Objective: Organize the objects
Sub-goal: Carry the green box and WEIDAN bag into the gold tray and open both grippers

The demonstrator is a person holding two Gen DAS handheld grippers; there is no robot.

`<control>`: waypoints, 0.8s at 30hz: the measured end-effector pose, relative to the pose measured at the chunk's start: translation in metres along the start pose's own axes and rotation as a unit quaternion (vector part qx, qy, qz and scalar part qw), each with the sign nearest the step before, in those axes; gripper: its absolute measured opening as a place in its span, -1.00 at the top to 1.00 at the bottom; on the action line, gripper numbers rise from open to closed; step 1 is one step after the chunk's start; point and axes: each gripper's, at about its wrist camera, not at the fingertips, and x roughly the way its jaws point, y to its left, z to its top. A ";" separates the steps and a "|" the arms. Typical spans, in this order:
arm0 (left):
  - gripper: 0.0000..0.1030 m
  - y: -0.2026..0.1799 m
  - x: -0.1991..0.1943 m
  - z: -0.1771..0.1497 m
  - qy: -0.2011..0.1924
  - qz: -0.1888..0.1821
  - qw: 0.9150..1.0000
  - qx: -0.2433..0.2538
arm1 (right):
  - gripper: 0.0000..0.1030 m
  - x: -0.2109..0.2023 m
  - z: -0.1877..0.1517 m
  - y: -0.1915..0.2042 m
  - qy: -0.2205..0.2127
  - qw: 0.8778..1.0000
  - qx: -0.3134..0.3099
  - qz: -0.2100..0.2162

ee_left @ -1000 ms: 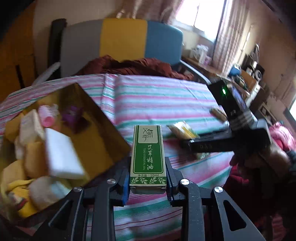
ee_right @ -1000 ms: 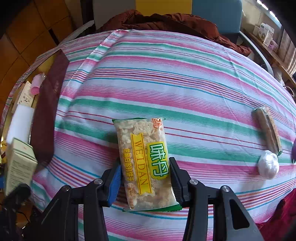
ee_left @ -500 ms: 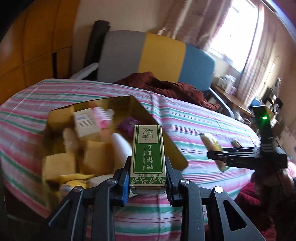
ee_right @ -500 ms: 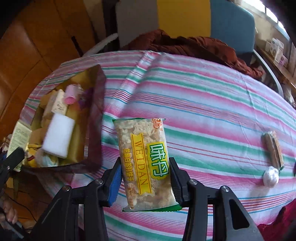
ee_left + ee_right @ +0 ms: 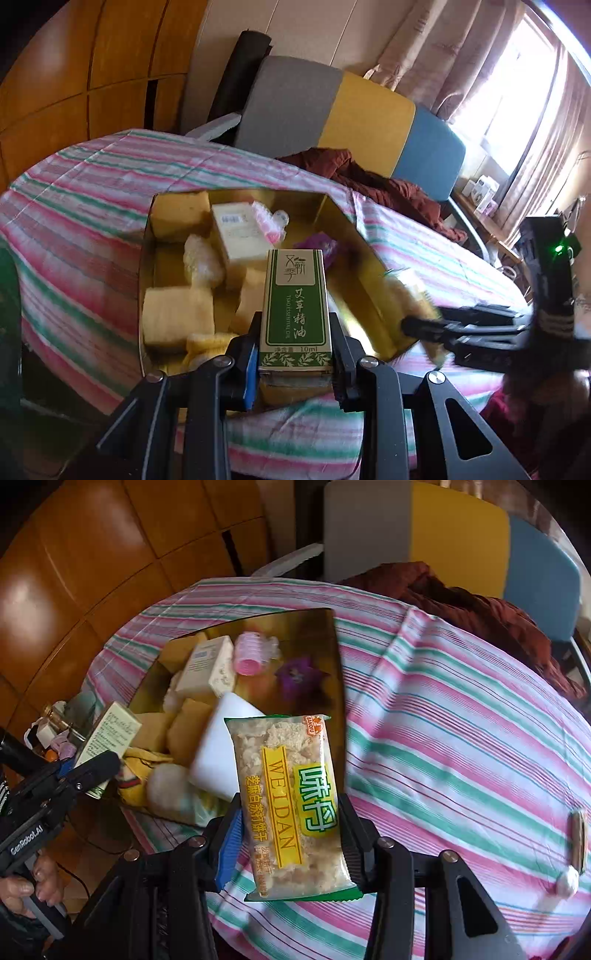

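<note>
Over gold tray [image 5: 147,258] at tabletop edge, striped cloth [image 5: 461,720] beneath: L gripper [image 5: 293,350] clamped on green essential-oil box [image 5: 293,306], box upright, label facing cam, held above tray's near end. R gripper [image 5: 291,834] clamped on biscuit packet [image 5: 291,805], "WEIDAN" print, packet upright, held over tray's right rim and cloth. In left wrist view, R gripper [image 5: 421,325] w/ packet blurred, just beside tray's right wall. In right wrist view, L gripper [image 5: 92,768] w/ box at tray's left end.

Tray contents: yellow sponge blocks [image 5: 177,317], white block [image 5: 218,753], pale carton [image 5: 208,668], pink roller [image 5: 251,657], purple item [image 5: 295,672], wrapped puff [image 5: 170,786]. Crowded, items touching.

Far right on cloth: brown bar [image 5: 578,834], white ball [image 5: 567,880] just beside it, well apart from tray.

Behind: tri-colour chair [image 5: 332,110], red-brown garment [image 5: 369,181].
</note>
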 end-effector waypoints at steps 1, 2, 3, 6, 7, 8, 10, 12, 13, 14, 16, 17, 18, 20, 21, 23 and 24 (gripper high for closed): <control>0.40 -0.001 0.001 0.007 -0.005 -0.005 1.000 -0.002 | 0.08 0.004 0.006 0.004 0.000 1.000 -0.001 0.002; 0.40 -0.002 0.002 0.013 -0.009 -0.009 1.000 -0.002 | 0.08 0.007 0.010 0.006 0.001 1.000 -0.001 0.005; 0.40 -0.004 0.003 0.021 -0.016 -0.011 1.000 -0.001 | 0.08 0.010 0.016 0.008 0.002 1.000 0.001 0.008; 0.40 -0.010 0.012 0.042 -0.028 -0.009 1.000 0.010 | 0.08 0.017 0.029 0.010 0.004 1.000 0.006 0.009; 0.40 -0.011 0.018 0.049 -0.028 -0.008 0.999 0.014 | 0.08 0.019 0.034 0.010 0.006 1.000 0.011 0.010; 0.40 -0.012 0.023 0.054 -0.028 -0.005 0.999 0.015 | 0.08 0.021 0.039 0.009 0.008 1.000 0.017 0.011; 0.40 -0.012 0.037 0.067 -0.023 -0.001 1.000 0.016 | 0.08 0.026 0.050 0.006 0.007 0.999 0.032 0.011; 0.40 -0.012 0.051 0.077 -0.018 0.006 1.000 0.018 | 0.08 0.029 0.062 0.003 0.003 0.999 0.047 0.013; 0.37 -0.011 0.058 0.081 -0.015 0.005 1.000 0.018 | 0.08 0.030 0.069 0.000 -0.001 0.998 0.060 0.015; 0.34 -0.009 0.064 0.085 -0.014 0.004 1.000 0.014 | 0.08 0.032 0.076 -0.003 -0.005 0.997 0.073 0.016; 0.05 -0.002 0.072 0.091 -0.016 0.019 1.000 -0.004 | 0.04 0.037 0.090 -0.009 -0.017 0.995 0.098 0.024; -0.04 0.003 0.072 0.091 -0.017 0.015 1.000 -0.016 | 0.04 0.040 0.095 -0.011 -0.019 0.994 0.104 0.029; -0.23 0.007 0.071 0.090 -0.018 0.012 0.999 -0.025 | 0.04 0.042 0.098 -0.013 -0.017 0.993 0.109 0.030; -0.25 0.015 0.067 0.084 -0.020 0.016 0.999 -0.033 | 0.03 0.046 0.098 -0.014 -0.016 0.993 0.115 0.036; -0.25 0.017 0.065 0.079 -0.017 0.021 0.999 -0.028 | 0.03 0.046 0.096 -0.014 -0.016 0.993 0.112 0.037; -0.24 0.021 0.059 0.065 -0.016 0.033 0.999 -0.021 | 0.03 0.049 0.091 -0.013 -0.011 0.993 0.109 0.035; -0.24 0.021 0.056 0.059 -0.015 0.036 0.999 -0.019 | 0.03 0.049 0.088 -0.012 -0.008 0.994 0.107 0.035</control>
